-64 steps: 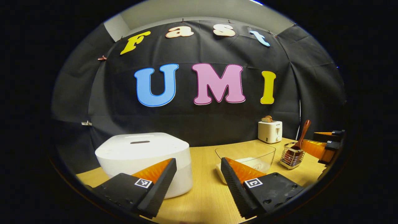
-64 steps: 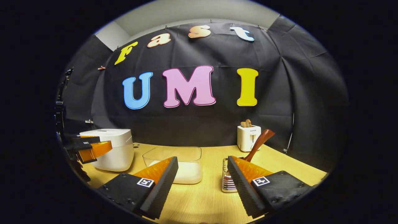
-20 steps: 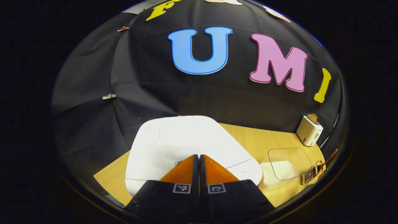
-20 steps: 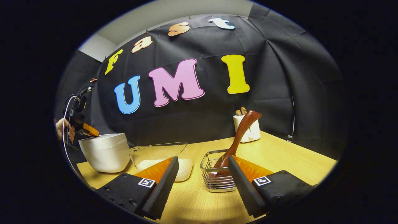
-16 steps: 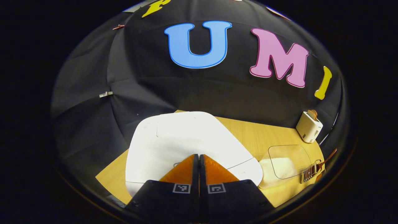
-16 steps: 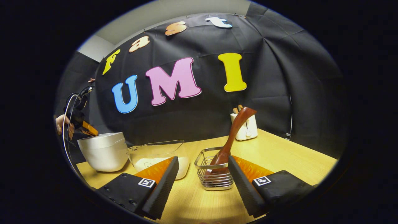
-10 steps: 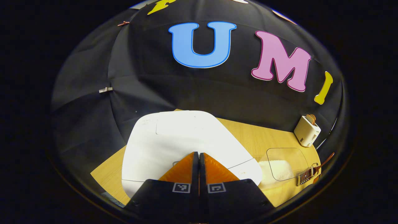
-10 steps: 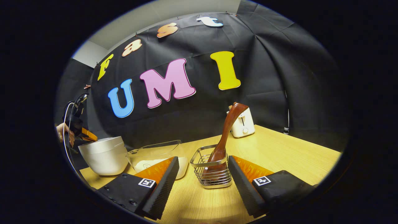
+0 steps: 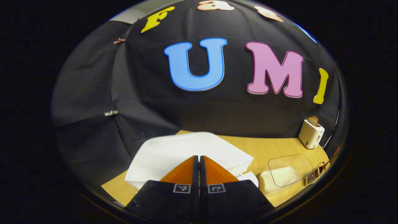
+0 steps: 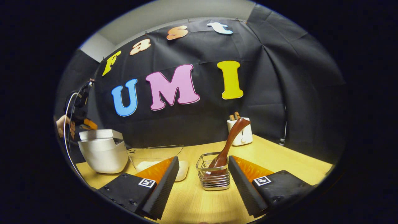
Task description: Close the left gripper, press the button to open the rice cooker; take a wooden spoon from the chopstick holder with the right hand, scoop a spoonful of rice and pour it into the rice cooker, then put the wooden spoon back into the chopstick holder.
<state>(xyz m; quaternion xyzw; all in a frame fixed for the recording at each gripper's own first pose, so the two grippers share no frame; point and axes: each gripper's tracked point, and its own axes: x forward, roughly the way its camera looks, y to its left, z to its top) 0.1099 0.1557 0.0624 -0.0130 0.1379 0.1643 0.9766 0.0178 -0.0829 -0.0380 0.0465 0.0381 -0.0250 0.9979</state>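
White rice cooker [image 10: 102, 155] — lid ajar; left tool [image 9: 199, 157] pinched empty, right tool [image 10: 203, 161] wide, empty.

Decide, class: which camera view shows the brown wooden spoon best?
The right gripper view: the brown wooden spoon stands whole in the wire chopstick holder. The left gripper view catches it tiny and distorted at the edge.

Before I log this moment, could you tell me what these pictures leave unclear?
- Rice cooker interior: right gripper view, hidden by its part-raised lid.
- Cooker button: left gripper view, covered by the shut left tool.
- Wooden spoon bowl: hidden inside the chopstick holder.
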